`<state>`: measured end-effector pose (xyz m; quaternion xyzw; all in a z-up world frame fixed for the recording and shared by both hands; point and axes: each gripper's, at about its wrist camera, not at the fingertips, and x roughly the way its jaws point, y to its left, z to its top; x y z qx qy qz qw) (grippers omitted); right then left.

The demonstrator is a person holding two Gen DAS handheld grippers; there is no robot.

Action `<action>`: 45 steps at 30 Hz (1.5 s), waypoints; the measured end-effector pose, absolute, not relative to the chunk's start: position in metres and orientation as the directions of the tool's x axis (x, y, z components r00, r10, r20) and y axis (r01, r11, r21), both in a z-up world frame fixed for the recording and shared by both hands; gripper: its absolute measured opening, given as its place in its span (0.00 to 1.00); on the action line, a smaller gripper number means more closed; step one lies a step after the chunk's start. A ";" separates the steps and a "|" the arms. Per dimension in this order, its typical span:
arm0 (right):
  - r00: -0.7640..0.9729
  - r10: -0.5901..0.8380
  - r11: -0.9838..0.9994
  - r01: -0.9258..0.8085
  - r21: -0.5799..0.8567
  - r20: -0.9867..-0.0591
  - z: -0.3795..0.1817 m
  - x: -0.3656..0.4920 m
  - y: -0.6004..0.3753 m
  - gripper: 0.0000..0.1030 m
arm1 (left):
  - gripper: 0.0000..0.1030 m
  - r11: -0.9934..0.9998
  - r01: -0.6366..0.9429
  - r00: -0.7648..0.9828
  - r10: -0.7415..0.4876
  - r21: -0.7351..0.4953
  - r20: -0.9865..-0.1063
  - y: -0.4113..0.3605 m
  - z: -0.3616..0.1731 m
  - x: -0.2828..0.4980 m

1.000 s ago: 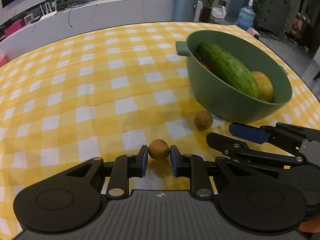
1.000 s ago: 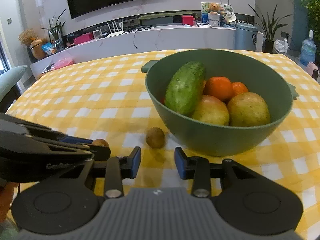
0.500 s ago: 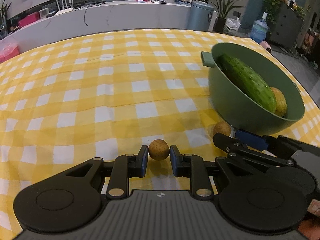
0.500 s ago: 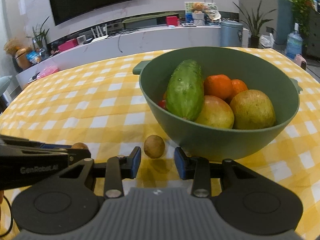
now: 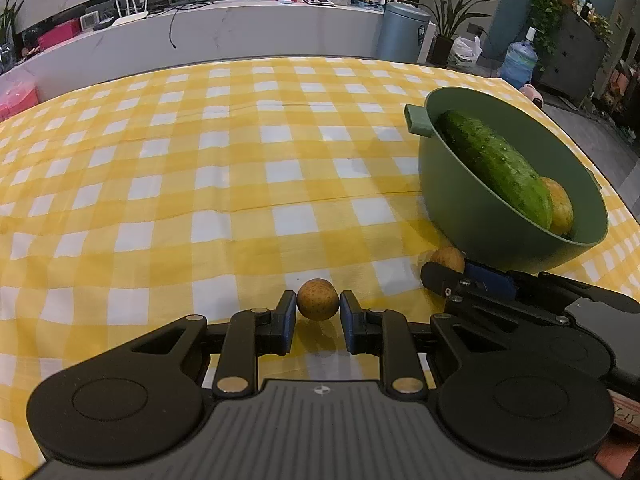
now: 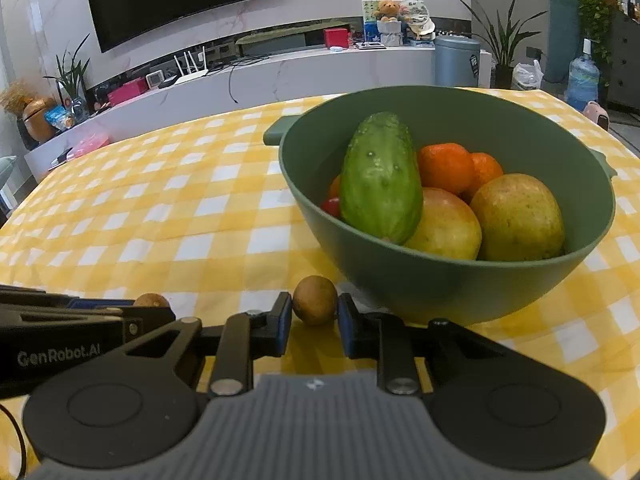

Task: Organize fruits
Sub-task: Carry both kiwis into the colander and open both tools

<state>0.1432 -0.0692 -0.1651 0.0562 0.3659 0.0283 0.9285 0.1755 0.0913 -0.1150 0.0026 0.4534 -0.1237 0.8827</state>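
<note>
My left gripper (image 5: 318, 307) is shut on a small round tan fruit (image 5: 317, 299), held just above the yellow checked cloth (image 5: 240, 184). In the right wrist view my right gripper (image 6: 314, 312) is shut on a second small brown fruit (image 6: 315, 300), which sits close to the foot of the green bowl (image 6: 460, 280). The bowl holds a cucumber (image 6: 381, 178), oranges (image 6: 446, 168) and two yellowish fruits (image 6: 518, 216). From the left wrist view the bowl (image 5: 472, 208) stands at the right, with the right gripper's fingers (image 5: 448, 280) and the second fruit (image 5: 447, 258) just below it.
The table's far edge drops off toward a white counter (image 5: 200, 40) with boxes and routers. The bowl has a small handle (image 6: 276, 134) on its left rim. The left gripper's arm (image 6: 80, 320) crosses the lower left of the right wrist view.
My right gripper's jaws have come together on the brown fruit by the bowl. The left gripper keeps its hold on the tan fruit; its view has swung a little left.
</note>
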 end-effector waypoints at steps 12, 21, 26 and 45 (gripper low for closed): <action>0.725 0.198 0.980 -0.155 0.123 -0.660 -0.148 0.108 -0.076 0.20 | 0.25 0.968 0.239 0.581 -0.201 -0.071 -0.789 0.086 -0.094 0.164; 0.742 0.261 0.964 -0.230 0.130 -0.617 -0.119 0.077 -0.101 0.20 | 0.25 0.964 0.255 0.599 -0.221 -0.078 -0.770 0.073 -0.068 0.154; 0.758 0.273 0.961 -0.241 0.134 -0.592 -0.106 0.066 -0.118 0.20 | 0.25 0.957 0.278 0.604 -0.238 -0.079 -0.761 0.058 -0.054 0.148; 0.841 0.196 0.981 -0.166 0.105 -0.505 -0.061 0.078 -0.199 0.20 | 0.25 0.897 0.421 0.547 -0.372 -0.138 -0.750 -0.022 -0.035 0.167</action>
